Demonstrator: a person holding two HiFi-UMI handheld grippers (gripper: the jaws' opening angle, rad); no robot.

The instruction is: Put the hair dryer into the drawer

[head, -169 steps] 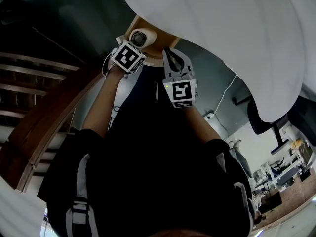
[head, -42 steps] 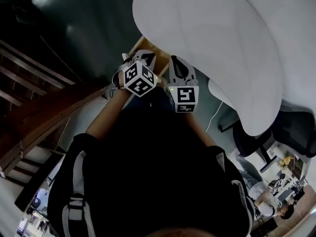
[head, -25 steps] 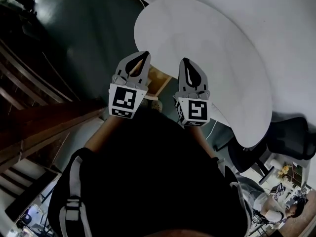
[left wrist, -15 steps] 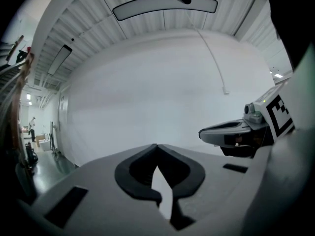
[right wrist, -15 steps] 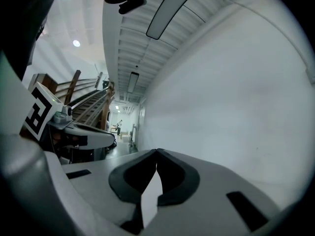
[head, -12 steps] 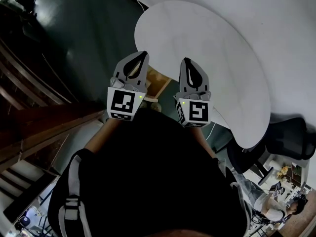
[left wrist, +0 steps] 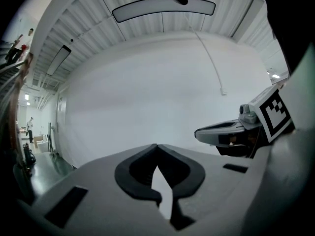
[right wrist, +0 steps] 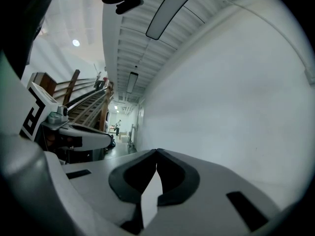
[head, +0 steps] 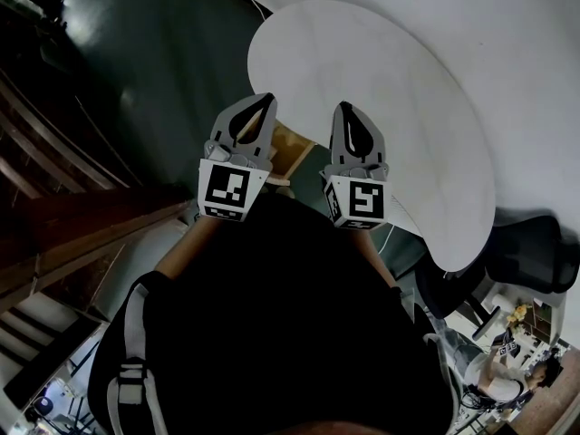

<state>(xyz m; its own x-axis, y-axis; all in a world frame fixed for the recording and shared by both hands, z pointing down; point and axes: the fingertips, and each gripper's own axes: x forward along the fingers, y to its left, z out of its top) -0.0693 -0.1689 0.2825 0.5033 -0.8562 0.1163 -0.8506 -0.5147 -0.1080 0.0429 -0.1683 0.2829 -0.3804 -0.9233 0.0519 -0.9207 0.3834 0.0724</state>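
A white rounded tabletop [head: 390,107] stands over a dark green floor [head: 136,62], with a wooden staircase [head: 54,234] at the left and a black office chair [head: 535,252] at the right. Ahead rises a plain white wall [left wrist: 147,92] under a slatted white ceiling [left wrist: 98,14] that bears long light panels [left wrist: 162,8]. Beside the wall, a lit corridor [right wrist: 120,124] runs past the stair rails.

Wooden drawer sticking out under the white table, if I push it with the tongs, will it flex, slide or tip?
The wooden drawer looks like rigid board, so it would probably stay stiff. It juts from under the white table, so it is likely guided and should slide rather than tip.
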